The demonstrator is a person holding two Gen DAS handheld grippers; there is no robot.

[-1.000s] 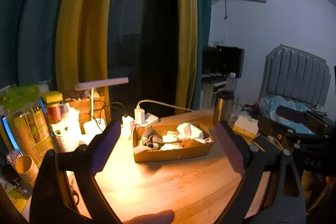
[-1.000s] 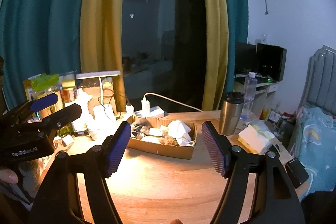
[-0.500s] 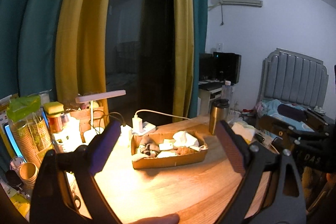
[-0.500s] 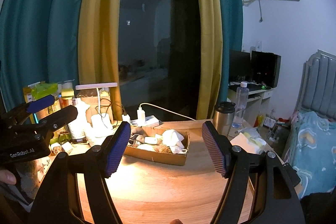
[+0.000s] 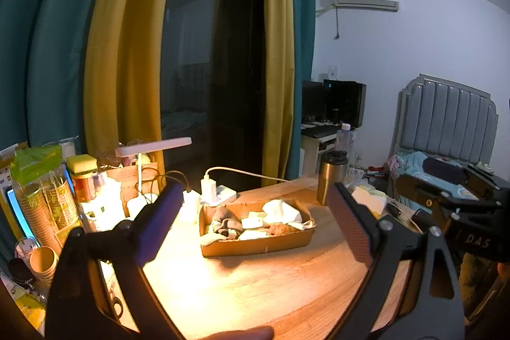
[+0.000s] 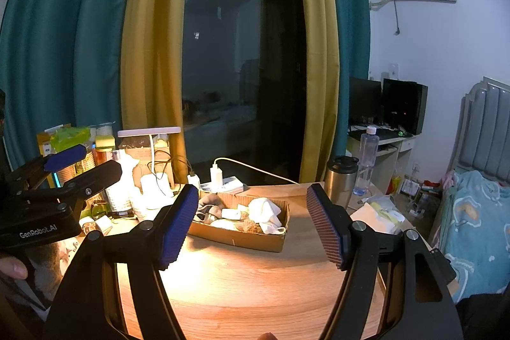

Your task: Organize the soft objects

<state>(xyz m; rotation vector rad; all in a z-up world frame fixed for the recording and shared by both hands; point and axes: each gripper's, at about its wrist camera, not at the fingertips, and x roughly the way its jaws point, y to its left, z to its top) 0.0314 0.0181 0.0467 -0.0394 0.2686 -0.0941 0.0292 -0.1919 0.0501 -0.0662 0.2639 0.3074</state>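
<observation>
A shallow cardboard box (image 5: 255,245) sits on the wooden table (image 5: 242,289), lit by a desk lamp. It holds several soft items: a grey sock (image 5: 224,220), white cloths (image 5: 280,210) and a brown piece. The box also shows in the right wrist view (image 6: 242,236). My left gripper (image 5: 253,219) is open and empty, held above the table well short of the box. My right gripper (image 6: 250,223) is open and empty, also back from the box. The left gripper shows at the left of the right wrist view (image 6: 68,171).
A white desk lamp (image 5: 153,147), chargers and a power strip (image 5: 220,191) stand behind the box. Paper cups and jars (image 5: 41,206) crowd the left edge. A steel tumbler (image 6: 341,180), a water bottle (image 6: 366,161) and tissue packs (image 6: 379,212) are at the right. A bed lies far right.
Both grippers have pulled back and risen from the box, which now looks smaller and farther. Both stay open and empty.
</observation>
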